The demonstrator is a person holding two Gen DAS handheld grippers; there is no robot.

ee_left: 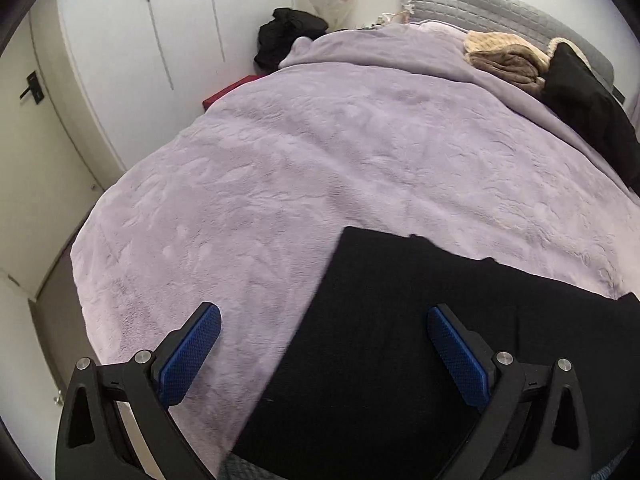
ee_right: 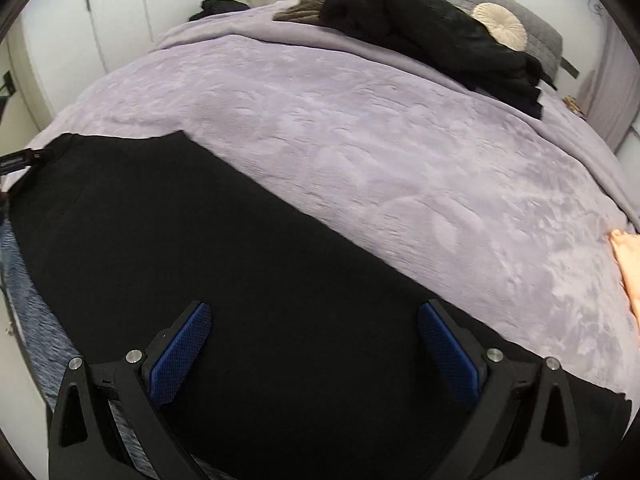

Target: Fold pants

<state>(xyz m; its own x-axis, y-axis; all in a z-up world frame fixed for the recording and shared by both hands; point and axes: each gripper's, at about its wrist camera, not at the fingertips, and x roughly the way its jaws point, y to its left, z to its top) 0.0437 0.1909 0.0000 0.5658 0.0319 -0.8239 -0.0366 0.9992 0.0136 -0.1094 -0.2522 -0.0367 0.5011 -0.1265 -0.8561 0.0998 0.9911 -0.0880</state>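
Observation:
Black pants (ee_left: 400,320) lie flat on the lilac bed cover (ee_left: 320,152), near the front edge of the bed. My left gripper (ee_left: 324,320) is open and empty, above the pants' left edge. In the right wrist view the pants (ee_right: 240,260) stretch from the left edge to the lower right. My right gripper (ee_right: 314,316) is open and empty, above the middle of the pants. A small label (ee_right: 16,162) shows at the pants' left end.
Black clothes (ee_right: 432,36) and a brown garment (ee_left: 508,64) lie by the grey headboard (ee_left: 460,4). A round cream cushion (ee_right: 502,26) rests there. An orange cloth (ee_right: 628,264) lies at the bed's right edge. White wardrobe doors (ee_left: 140,40) stand left.

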